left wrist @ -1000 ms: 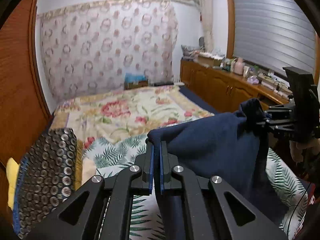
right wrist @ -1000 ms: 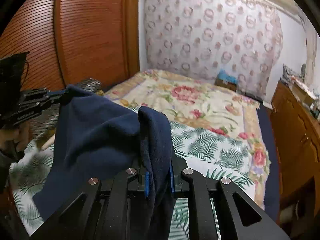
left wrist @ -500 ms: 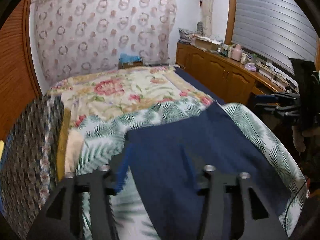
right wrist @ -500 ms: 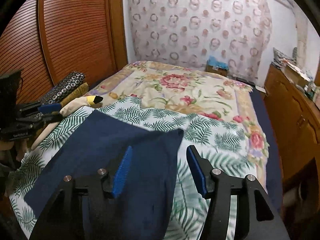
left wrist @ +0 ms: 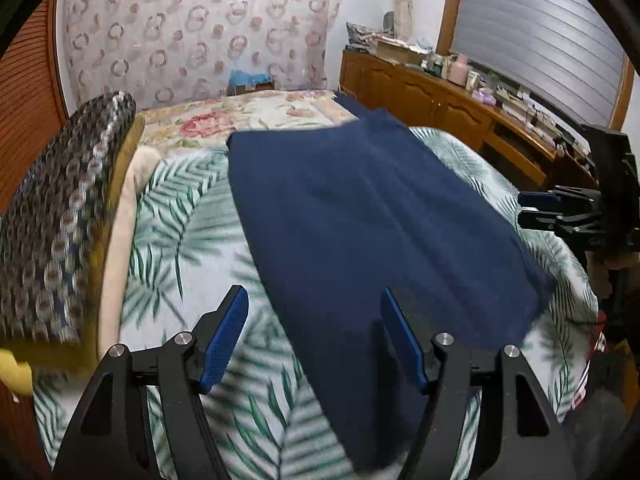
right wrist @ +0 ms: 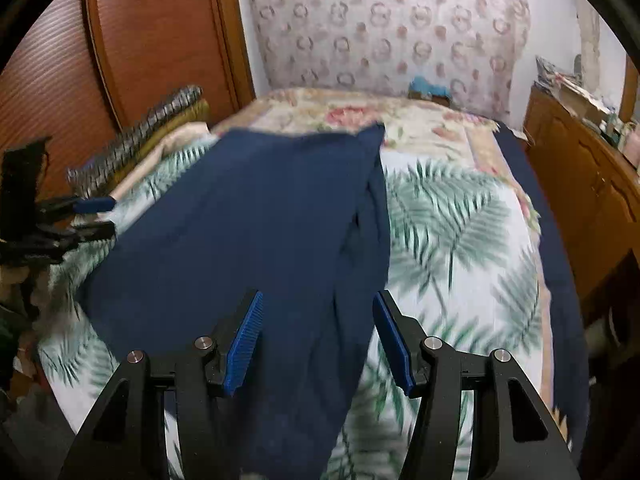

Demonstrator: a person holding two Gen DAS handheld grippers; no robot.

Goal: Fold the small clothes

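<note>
A navy blue garment [left wrist: 360, 220] lies spread flat on the leaf-print sheet [left wrist: 180, 248] of a bed. My left gripper [left wrist: 313, 294] hovers over the garment's near left edge. Its jaws are opening, and the cloth lies below and between the blue pads [left wrist: 224, 336] without being pinched. In the right wrist view the same garment [right wrist: 260, 220] has a long fold along its right side. My right gripper [right wrist: 318, 298] stands open above that side, and its pads do not press the cloth. Each gripper also shows at the edge of the other's view: the right gripper [left wrist: 536, 210] and the left gripper [right wrist: 96, 216].
A stack of patterned cushions [left wrist: 60, 220] lies along the bed's left side, with something yellow [left wrist: 12, 372] below it. A floral quilt [left wrist: 240, 116] covers the far half of the bed. A wooden sideboard [left wrist: 420, 96] runs along the right wall, and a wooden wardrobe [right wrist: 140, 40] stands at the left.
Both grippers held the navy garment up by its corners, then opened and let it go. It now lies flat on the bed. Both grippers have moved lower and nearer the cloth.
</note>
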